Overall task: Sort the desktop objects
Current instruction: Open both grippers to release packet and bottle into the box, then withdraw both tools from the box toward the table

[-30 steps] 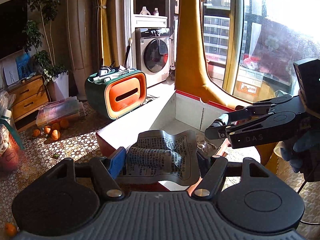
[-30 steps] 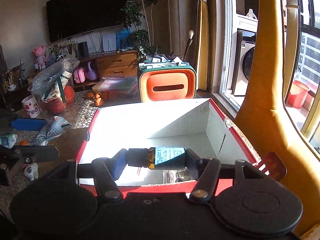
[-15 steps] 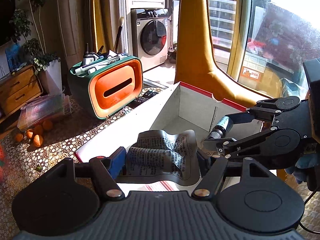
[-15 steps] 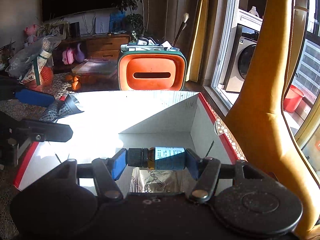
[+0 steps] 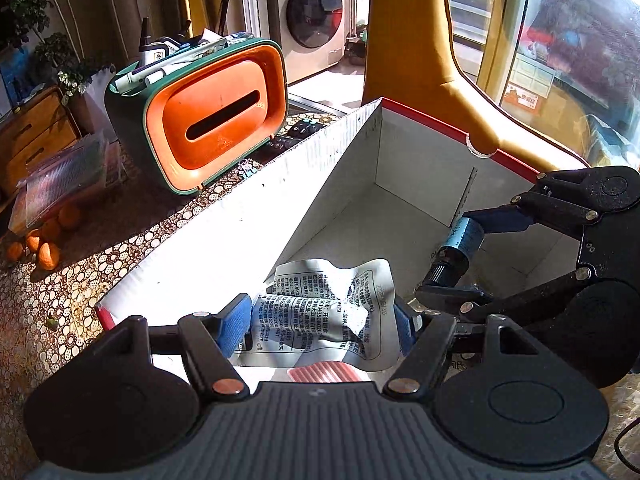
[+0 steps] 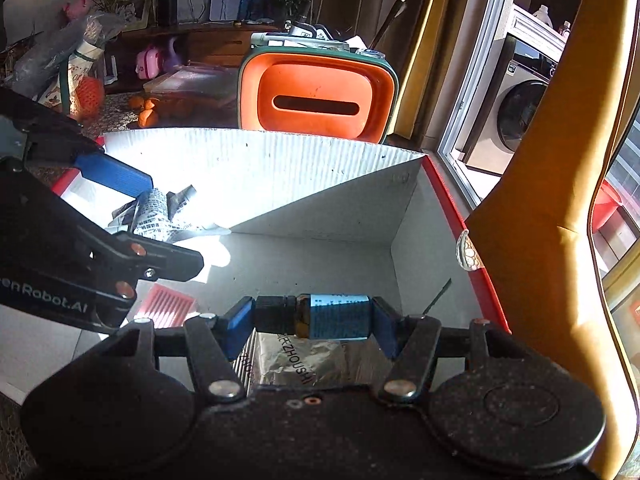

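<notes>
My left gripper (image 5: 322, 326) is shut on a crumpled silver printed packet (image 5: 332, 312) and holds it over the near end of a white cardboard box with a red rim (image 5: 424, 160). My right gripper (image 6: 314, 320) is shut on a small brown bottle with a blue label and black cap (image 6: 320, 316), held sideways inside the box (image 6: 320, 168). The bottle (image 5: 456, 248) and right gripper (image 5: 476, 256) also show in the left wrist view, and the packet (image 6: 160, 216) and left gripper (image 6: 148, 216) in the right wrist view.
A silver foil packet (image 6: 304, 364) and a red striped item (image 6: 168, 306) lie on the box floor. An orange and green organizer (image 5: 208, 120) stands behind the box. A yellow chair back (image 5: 408, 48) rises at the right. Oranges (image 5: 40, 248) lie on the patterned surface.
Both grippers have moved forward and down into the box, each still holding its object. The organizer and box walls now look closer.
</notes>
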The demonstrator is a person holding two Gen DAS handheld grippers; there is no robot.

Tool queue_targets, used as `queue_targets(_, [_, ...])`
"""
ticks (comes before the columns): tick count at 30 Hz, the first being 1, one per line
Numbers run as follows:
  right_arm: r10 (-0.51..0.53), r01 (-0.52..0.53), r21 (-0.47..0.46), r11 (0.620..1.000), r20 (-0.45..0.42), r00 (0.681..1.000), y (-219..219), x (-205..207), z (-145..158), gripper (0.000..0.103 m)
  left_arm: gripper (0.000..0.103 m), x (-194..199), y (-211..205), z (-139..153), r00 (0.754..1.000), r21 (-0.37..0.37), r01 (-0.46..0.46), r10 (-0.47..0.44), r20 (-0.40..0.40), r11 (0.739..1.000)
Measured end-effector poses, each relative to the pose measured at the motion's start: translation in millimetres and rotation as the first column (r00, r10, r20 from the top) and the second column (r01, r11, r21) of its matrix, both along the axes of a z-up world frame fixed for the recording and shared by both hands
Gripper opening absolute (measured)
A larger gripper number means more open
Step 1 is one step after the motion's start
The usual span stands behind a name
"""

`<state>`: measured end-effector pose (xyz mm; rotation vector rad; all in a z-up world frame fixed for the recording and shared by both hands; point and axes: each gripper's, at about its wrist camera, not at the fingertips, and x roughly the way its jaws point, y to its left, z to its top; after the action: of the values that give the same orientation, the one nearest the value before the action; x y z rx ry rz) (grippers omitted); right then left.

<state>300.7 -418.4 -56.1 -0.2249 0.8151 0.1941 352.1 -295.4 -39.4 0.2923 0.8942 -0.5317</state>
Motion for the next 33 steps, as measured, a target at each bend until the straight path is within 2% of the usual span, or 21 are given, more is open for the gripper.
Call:
queue_targets(6, [0.081, -0.086, -0.061, 0.994, -0.084, 0.993, 6.0, 5.9, -2.6, 0.061, 0.071, 14.5, -4.5, -12.8, 0.997, 0.057, -0.024, 0.028, -0.078, 0.998])
queue_targets(10, [0.092, -0.105, -0.100, 0.989, -0.133, 0.987, 11.0, 10.7, -4.9, 0.061, 0.071, 19.9, -9.9, -21.4, 0.991, 0.090, -0.015, 0.027, -0.134, 0.996])
queue_targets(18, [0.103, -0.122, -0.105, 0.987, -0.165, 0.981, 11.1, 9.7, -7.4, 0.061, 0.070, 20.1, -17.1, -24.7, 0.990, 0.121, 0.021, -0.003, -0.144, 0.992])
queue_targets(25, [0.103, -0.116, -0.080, 0.990, -0.151, 0.983, 8.6, 7.0, -1.7, 0.064, 0.070, 14.6, -5.9, -10.8, 0.994, 0.062, -0.017, 0.024, -0.108, 0.998])
queue_targets(27, [0.097, -0.108, -0.069, 0.992, -0.143, 0.985, 7.0, 4.9, 1.7, 0.070, 0.070, 10.2, 0.4, -2.8, 0.995, 0.034, -0.026, 0.029, -0.093, 0.999])
queue_targets(33, [0.087, -0.087, 0.003, 0.996, -0.096, 0.992, 3.8, -10.1, 21.5, 0.074, 0.070, -13.7, 19.1, 23.9, 0.999, -0.043, -0.036, 0.035, -0.030, 0.998])
